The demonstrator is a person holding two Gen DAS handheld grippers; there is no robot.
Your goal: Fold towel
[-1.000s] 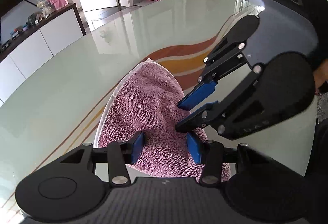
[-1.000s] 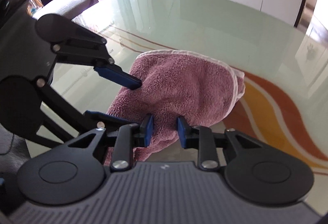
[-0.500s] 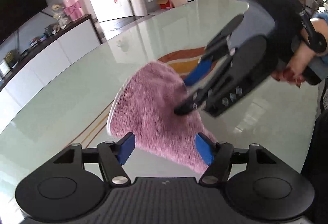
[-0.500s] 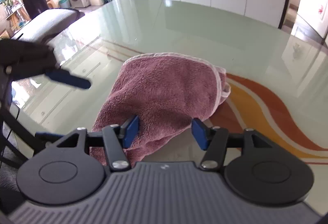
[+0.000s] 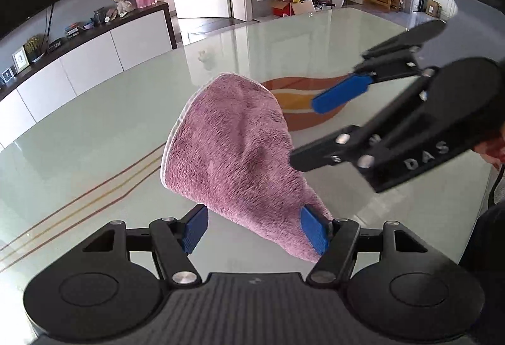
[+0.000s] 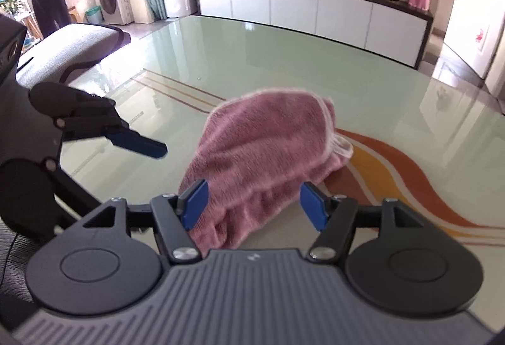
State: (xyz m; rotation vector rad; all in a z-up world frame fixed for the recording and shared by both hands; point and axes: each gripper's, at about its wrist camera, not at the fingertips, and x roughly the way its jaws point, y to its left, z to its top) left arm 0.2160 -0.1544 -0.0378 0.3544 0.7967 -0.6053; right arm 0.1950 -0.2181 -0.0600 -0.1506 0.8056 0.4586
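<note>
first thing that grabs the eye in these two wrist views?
The pink towel, lying folded in a soft heap on the glossy green glass table, beside the table's orange and yellow swirl. Next, the blue-padded grippers: the left gripper and the right gripper both stand open at the towel's near end, their jaws having just been opening, gripping nothing.

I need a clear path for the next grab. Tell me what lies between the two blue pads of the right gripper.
Between the pads of the open right gripper, which has just been opening, lies only the near edge of the folded pink terry towel, on the glossy pale green table; the right wrist view shows it.
</note>
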